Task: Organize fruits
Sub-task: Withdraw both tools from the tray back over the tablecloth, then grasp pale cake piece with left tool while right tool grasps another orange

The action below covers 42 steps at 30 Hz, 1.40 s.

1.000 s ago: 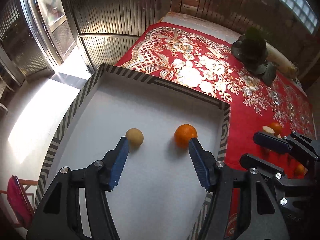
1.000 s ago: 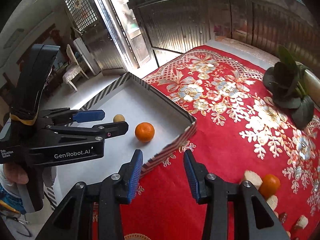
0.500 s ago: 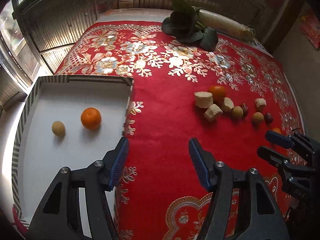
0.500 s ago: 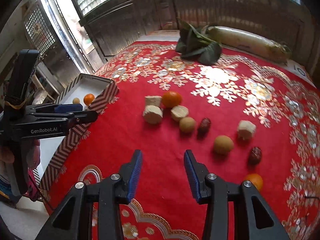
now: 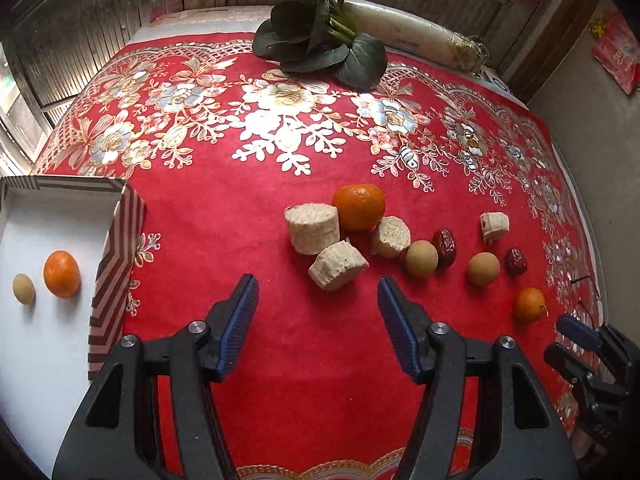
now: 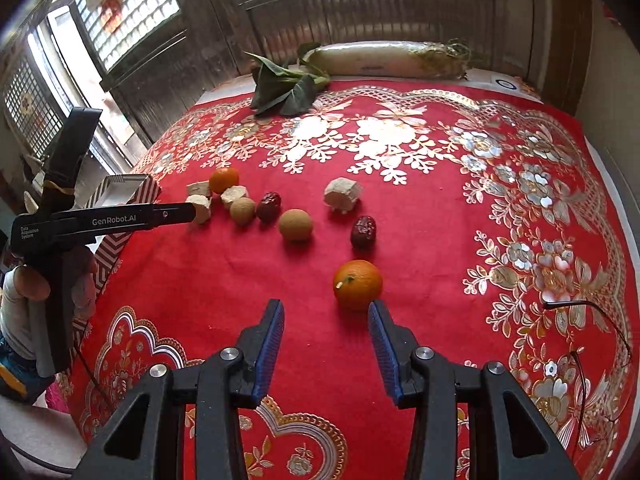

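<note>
A white box with a striped rim (image 5: 116,264) at the left holds an orange (image 5: 61,274) and a tan round fruit (image 5: 23,289). On the red cloth lie an orange (image 5: 359,207), beige chunks (image 5: 338,266), two tan round fruits (image 5: 421,264), two red dates (image 5: 445,241) and a small orange (image 5: 529,305). My left gripper (image 5: 316,300) is open and empty, just short of the chunks. My right gripper (image 6: 325,320) is open and empty, with the small orange (image 6: 357,285) just beyond its right finger.
Green leaves (image 5: 320,40) and a long white radish (image 5: 408,36) lie at the table's far edge. A thin black cable (image 6: 592,320) lies on the cloth at the right. The left gripper's body (image 6: 100,220) reaches in from the left in the right wrist view.
Both grippers have swung right from over the box to the loose fruit on the cloth. Both stay open and empty. The right gripper now has the small orange close in front.
</note>
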Motion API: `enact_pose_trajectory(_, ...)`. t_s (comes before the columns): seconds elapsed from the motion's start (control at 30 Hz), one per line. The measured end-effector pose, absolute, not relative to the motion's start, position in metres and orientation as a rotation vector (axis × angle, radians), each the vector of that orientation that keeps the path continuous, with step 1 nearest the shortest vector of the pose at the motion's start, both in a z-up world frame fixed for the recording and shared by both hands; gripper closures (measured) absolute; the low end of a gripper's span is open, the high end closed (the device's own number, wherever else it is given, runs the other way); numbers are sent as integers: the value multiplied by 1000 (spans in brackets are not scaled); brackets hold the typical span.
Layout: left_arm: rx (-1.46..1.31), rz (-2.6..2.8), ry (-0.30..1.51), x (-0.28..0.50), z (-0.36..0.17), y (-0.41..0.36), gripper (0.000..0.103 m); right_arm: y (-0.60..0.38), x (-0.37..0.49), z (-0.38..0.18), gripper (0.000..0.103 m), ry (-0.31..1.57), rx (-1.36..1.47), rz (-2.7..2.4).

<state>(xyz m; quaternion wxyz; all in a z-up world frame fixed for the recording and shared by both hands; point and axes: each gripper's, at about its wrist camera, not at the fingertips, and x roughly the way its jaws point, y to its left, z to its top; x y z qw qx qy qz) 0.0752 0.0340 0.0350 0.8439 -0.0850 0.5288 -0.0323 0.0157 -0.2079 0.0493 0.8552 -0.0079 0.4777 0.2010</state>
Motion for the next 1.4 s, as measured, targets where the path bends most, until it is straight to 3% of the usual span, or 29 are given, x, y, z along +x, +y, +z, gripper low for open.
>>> enact_pose_trajectory(0.47,-126,-66,1134,91,21,24,41,-205,47,22,61,1039,-17,418)
enact_pose_trajectory(0.53,-125,-73,1126,90,20,24,41,-204,49,18,72,1044,-31,411)
enact_pose_trajectory(0.57,-123,-78,1121,90,20,24,42,-204,48,17,72,1035,-34,414)
enact_pose_trajectory(0.63,-106,-74,1112,88,20,25,58,-206,47,17,72,1030,-20,418)
enact_pose_trajectory(0.67,-103,-76,1113,87,20,26,71,-207,47,17,72,1033,-9,420)
enact_pose_trajectory(1.4,-96,33,1079,27,63,68,71,-124,27,54,72,999,-55,641)
